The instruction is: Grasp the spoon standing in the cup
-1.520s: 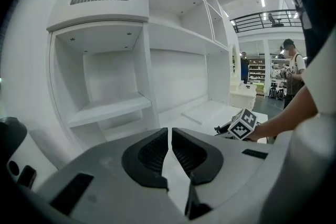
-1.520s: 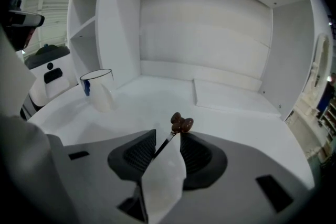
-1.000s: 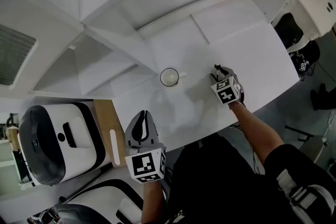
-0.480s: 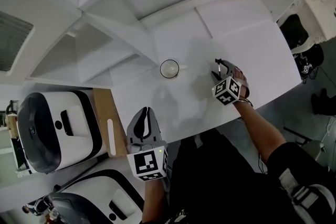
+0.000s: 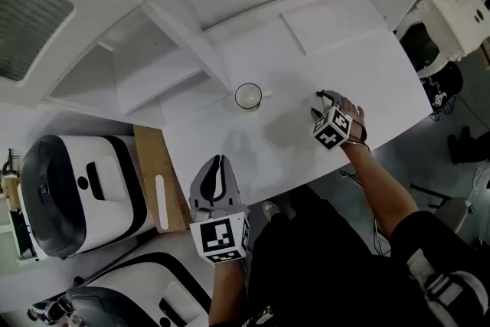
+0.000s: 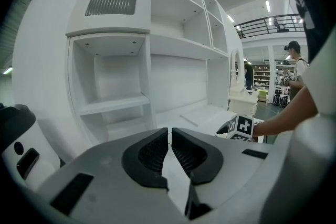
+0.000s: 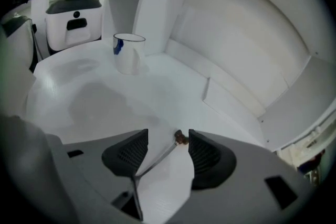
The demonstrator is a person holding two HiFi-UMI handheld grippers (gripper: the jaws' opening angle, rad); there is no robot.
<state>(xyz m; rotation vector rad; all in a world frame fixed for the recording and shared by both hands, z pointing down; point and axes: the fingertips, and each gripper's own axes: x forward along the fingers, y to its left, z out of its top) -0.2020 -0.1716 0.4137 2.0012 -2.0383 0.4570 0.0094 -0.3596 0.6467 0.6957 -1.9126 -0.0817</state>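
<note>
A white cup (image 5: 248, 96) stands mid-table; in the right gripper view the cup (image 7: 127, 54) shows a small blue thing (image 7: 118, 45) at its rim. No spoon stands up out of it in the head view. My right gripper (image 5: 321, 99) is low over the table to the cup's right. Its jaws (image 7: 168, 136) are open, and a thin metal spoon handle (image 7: 167, 150) with a brown end lies on the table between them, with neither pad pressing on it. My left gripper (image 5: 217, 167) hovers at the table's front edge, jaws (image 6: 169, 131) shut and empty.
White shelving (image 5: 176, 50) lines the back of the white table (image 5: 360, 65). A wooden board (image 5: 157, 176) and a white appliance with a dark lid (image 5: 73, 195) sit to the left. A person's forearm (image 5: 375, 180) reaches in from the front right.
The head view has shifted a little. The right gripper has drifted slightly right, away from the cup. The left gripper stays at the front edge.
</note>
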